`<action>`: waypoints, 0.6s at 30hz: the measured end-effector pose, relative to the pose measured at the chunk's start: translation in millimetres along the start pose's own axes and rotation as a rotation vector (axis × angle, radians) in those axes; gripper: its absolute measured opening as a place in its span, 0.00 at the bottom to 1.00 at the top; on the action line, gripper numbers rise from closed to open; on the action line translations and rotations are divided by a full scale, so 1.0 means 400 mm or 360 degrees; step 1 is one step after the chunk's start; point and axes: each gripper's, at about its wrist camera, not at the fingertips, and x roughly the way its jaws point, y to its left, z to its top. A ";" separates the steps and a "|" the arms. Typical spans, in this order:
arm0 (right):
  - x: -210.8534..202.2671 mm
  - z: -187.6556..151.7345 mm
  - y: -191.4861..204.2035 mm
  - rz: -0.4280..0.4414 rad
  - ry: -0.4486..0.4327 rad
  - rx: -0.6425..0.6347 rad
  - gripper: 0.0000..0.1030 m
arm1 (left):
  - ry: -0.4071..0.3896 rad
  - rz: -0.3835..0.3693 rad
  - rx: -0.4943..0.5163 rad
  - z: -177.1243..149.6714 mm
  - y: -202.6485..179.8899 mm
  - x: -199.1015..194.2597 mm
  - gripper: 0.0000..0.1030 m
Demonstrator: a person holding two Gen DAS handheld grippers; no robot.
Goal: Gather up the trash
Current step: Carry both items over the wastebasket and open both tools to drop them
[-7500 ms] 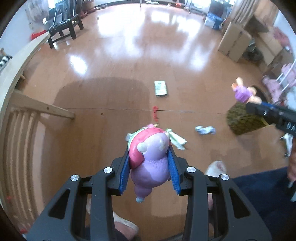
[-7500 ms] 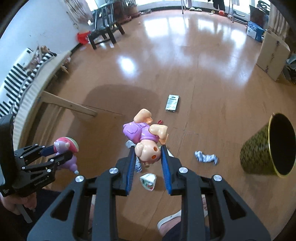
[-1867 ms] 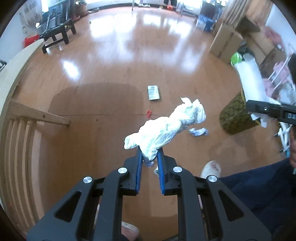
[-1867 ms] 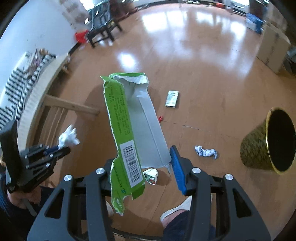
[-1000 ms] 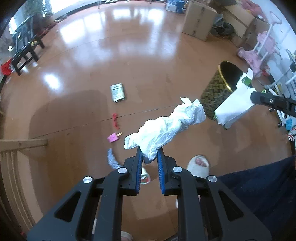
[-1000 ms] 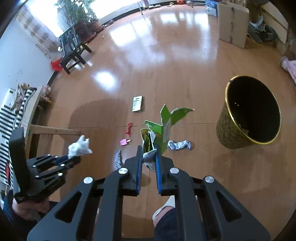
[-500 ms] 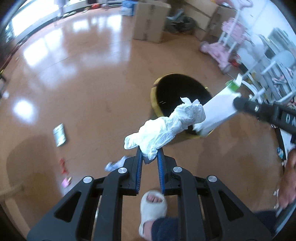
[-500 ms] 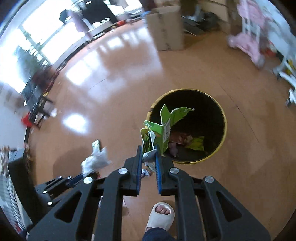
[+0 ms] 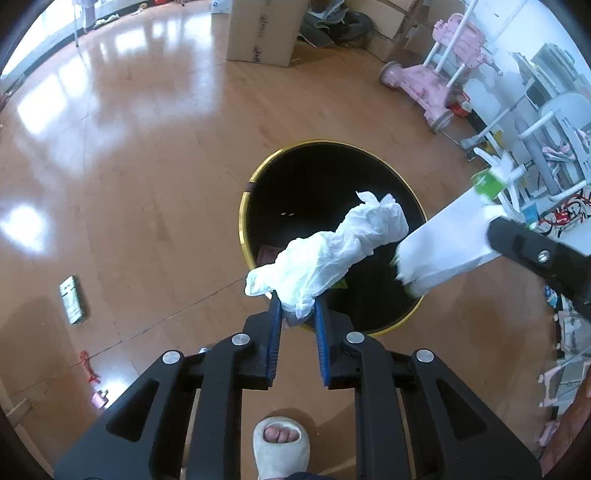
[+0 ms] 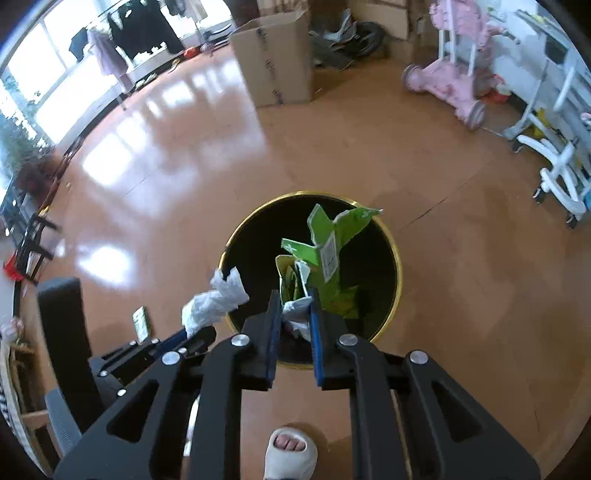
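Observation:
My left gripper (image 9: 297, 308) is shut on a crumpled white tissue wad (image 9: 328, 251), held above the near rim of a black bin with a gold rim (image 9: 242, 225). My right gripper (image 10: 293, 306) is shut on a torn green and white carton (image 10: 330, 254), held over the same bin's gold rim (image 10: 397, 273). The carton also shows in the left wrist view (image 9: 447, 247) at the bin's right edge. The tissue wad shows in the right wrist view (image 10: 214, 301) at the bin's left edge. Some trash lies inside the bin.
A cardboard box (image 9: 264, 31) stands behind the bin. A pink toy cart (image 9: 432, 85) and white racks (image 10: 557, 155) are at the right. A flat packet (image 9: 72, 299) and small red and pink scraps (image 9: 90, 371) lie on the wooden floor at left. A slippered foot (image 9: 280, 443) is below.
Both grippers have moved in over the bin with their trash; the bin now sits under them and looks larger. Grips have not changed.

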 end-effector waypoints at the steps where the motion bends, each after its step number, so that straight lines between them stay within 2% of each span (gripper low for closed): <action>1: -0.001 0.000 -0.006 -0.0006 -0.0006 0.0020 0.40 | -0.0002 -0.0003 0.0016 0.003 -0.002 0.010 0.31; 2: -0.002 0.000 -0.013 -0.0009 -0.0025 0.0047 0.64 | -0.0005 0.0001 0.0027 0.006 -0.005 0.014 0.61; 3: -0.004 0.000 -0.021 0.0003 -0.0042 0.0075 0.71 | -0.0034 0.0000 0.0033 0.007 -0.007 0.016 0.74; 9: 0.000 0.013 -0.030 0.0025 -0.0048 0.0107 0.71 | -0.0063 -0.0038 -0.0023 -0.002 0.015 0.009 0.75; 11: 0.001 0.021 -0.015 0.0024 -0.0051 0.0088 0.73 | -0.0080 -0.0035 -0.0037 -0.026 0.041 -0.020 0.79; 14: -0.009 0.009 0.047 0.0066 -0.0052 0.0006 0.81 | -0.0105 0.0018 -0.0030 -0.079 0.094 -0.075 0.83; 18: -0.024 -0.035 0.179 0.0103 -0.0018 -0.0210 0.90 | -0.0136 0.0223 -0.0069 -0.206 0.230 -0.201 0.87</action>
